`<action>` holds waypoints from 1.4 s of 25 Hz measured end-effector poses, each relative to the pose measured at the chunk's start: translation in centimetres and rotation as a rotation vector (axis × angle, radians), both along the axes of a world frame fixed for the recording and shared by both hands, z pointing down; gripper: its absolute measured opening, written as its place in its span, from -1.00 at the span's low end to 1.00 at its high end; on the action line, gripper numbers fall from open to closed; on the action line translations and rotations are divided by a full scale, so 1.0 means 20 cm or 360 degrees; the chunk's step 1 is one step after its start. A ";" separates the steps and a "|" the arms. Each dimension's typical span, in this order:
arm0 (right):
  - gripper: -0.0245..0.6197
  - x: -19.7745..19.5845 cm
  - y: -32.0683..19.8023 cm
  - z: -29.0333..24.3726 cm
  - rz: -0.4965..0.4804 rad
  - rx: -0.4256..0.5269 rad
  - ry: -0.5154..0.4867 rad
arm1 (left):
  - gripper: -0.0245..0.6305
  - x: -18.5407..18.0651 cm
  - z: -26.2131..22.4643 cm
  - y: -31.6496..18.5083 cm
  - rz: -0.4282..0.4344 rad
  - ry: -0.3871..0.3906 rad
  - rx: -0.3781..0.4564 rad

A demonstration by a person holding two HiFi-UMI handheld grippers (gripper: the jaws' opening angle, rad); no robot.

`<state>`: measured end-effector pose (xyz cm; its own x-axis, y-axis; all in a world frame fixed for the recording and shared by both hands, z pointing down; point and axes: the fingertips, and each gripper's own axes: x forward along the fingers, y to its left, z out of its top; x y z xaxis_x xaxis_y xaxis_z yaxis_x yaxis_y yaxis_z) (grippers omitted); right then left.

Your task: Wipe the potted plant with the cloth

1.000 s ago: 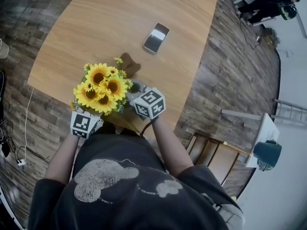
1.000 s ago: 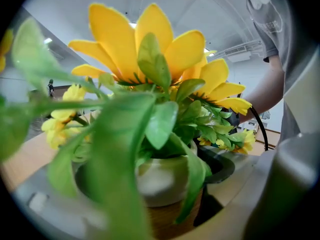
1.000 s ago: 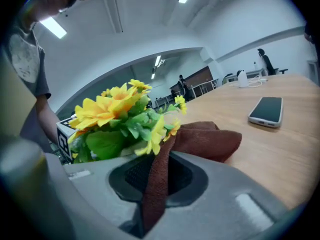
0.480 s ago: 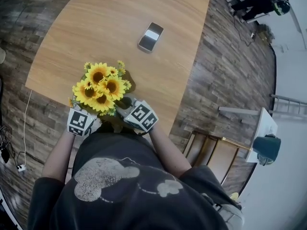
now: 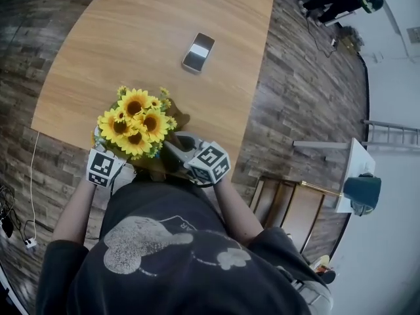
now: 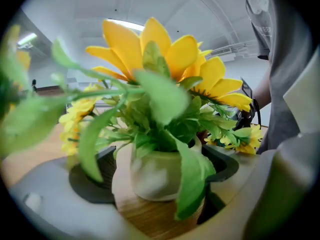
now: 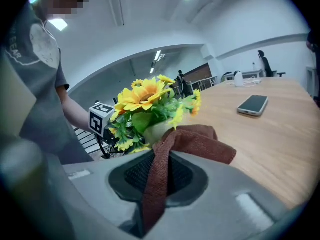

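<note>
- Left gripper (image 6: pixel 159 170) jaws, just widened, straddle the pot (image 6: pixel 150 178) loosely; right gripper (image 7: pixel 157 179) pinches the cloth (image 7: pixel 200 141).
- Pot sits at the table's (image 5: pixel 131 44) 6 o'clock edge: a wipe from 3 o'clock may topple it.

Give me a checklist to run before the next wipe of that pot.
1. Grip on the cloth: ok; the right gripper is shut on it.
2. Hold on the pot: not ok; the left gripper has just been opening its jaws, with the pot between them and a gap beside one pad.
3. Upright pot on the table: ok.
4. Contact between cloth and pot: cannot tell; the cloth bunches right in front.
5. Clearance from the phone: ok; it lies far up the table.
</note>
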<state>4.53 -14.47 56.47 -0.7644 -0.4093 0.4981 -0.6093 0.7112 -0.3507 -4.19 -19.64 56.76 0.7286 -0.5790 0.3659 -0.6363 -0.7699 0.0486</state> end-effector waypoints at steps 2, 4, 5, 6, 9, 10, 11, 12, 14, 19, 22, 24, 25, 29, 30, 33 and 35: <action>-0.80 0.09 -0.02 0.00 0.0050 0.0030 0.0035 | 0.85 -0.04 0.02 0.00 -0.0083 -0.0029 0.0016; -0.80 0.19 -0.03 0.00 0.0102 0.0049 0.0056 | 0.87 -0.07 0.05 0.03 -0.0166 -0.0070 0.0012; -0.80 0.23 -0.04 -0.01 0.0128 0.0052 0.0054 | 0.90 -0.08 0.06 0.05 -0.0223 -0.0080 -0.0001; -0.80 0.27 -0.05 -0.01 0.0150 0.0052 0.0046 | 0.92 -0.08 0.06 0.07 -0.0295 -0.0081 -0.0016; -0.80 0.38 -0.08 -0.03 0.0178 0.0059 0.0024 | 0.92 -0.09 0.03 0.11 -0.0563 -0.0088 -0.0057; -0.80 0.41 -0.08 -0.04 0.0172 0.0066 0.0020 | 0.92 -0.08 0.01 0.12 -0.0657 -0.0089 -0.0075; -0.80 0.43 -0.09 -0.04 0.0160 0.0073 0.0018 | 0.92 -0.07 0.00 0.13 -0.0744 -0.0085 -0.0092; -0.80 0.45 -0.10 -0.04 0.0144 0.0081 0.0015 | 0.92 -0.06 -0.01 0.14 -0.0820 -0.0076 -0.0109; -0.80 0.46 -0.10 -0.05 0.0105 0.0095 0.0008 | 0.92 -0.03 0.00 0.16 -0.0944 -0.0049 -0.0125; -0.80 0.48 -0.12 -0.06 0.0034 0.0135 -0.0013 | 0.93 0.06 -0.04 0.12 -0.1239 -0.0034 -0.0101; -0.80 0.51 -0.12 -0.08 0.0035 0.0149 -0.0023 | 0.96 0.07 -0.06 0.07 -0.1455 -0.0016 -0.0080; -0.80 0.55 -0.11 -0.08 0.0041 0.0144 -0.0030 | 0.99 0.07 -0.06 0.03 -0.1542 -0.0053 -0.0043; -0.80 0.56 -0.10 -0.08 0.0046 0.0138 -0.0033 | 1.00 0.07 -0.05 0.02 -0.1567 -0.0076 -0.0029; -0.80 0.63 -0.08 -0.07 0.0045 0.0135 -0.0025 | 1.00 0.09 -0.03 -0.04 -0.1662 -0.0118 -0.0010; -0.80 0.65 -0.07 -0.07 0.0039 0.0137 -0.0020 | 1.00 0.08 -0.02 -0.05 -0.1696 -0.0132 -0.0004; -0.80 0.67 -0.06 -0.06 0.0012 0.0139 0.0002 | 1.00 0.04 -0.01 -0.06 -0.1803 -0.0169 0.0009; -0.80 0.66 -0.05 -0.06 -0.0009 0.0139 0.0013 | 1.00 0.01 0.00 -0.07 -0.1855 -0.0184 0.0005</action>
<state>17.77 -15.50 55.28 -0.7629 -0.4473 0.4668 -0.6079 0.7421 -0.2823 -3.90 -21.08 56.67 -0.2810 -0.8757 0.3927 -0.9578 0.2819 -0.0568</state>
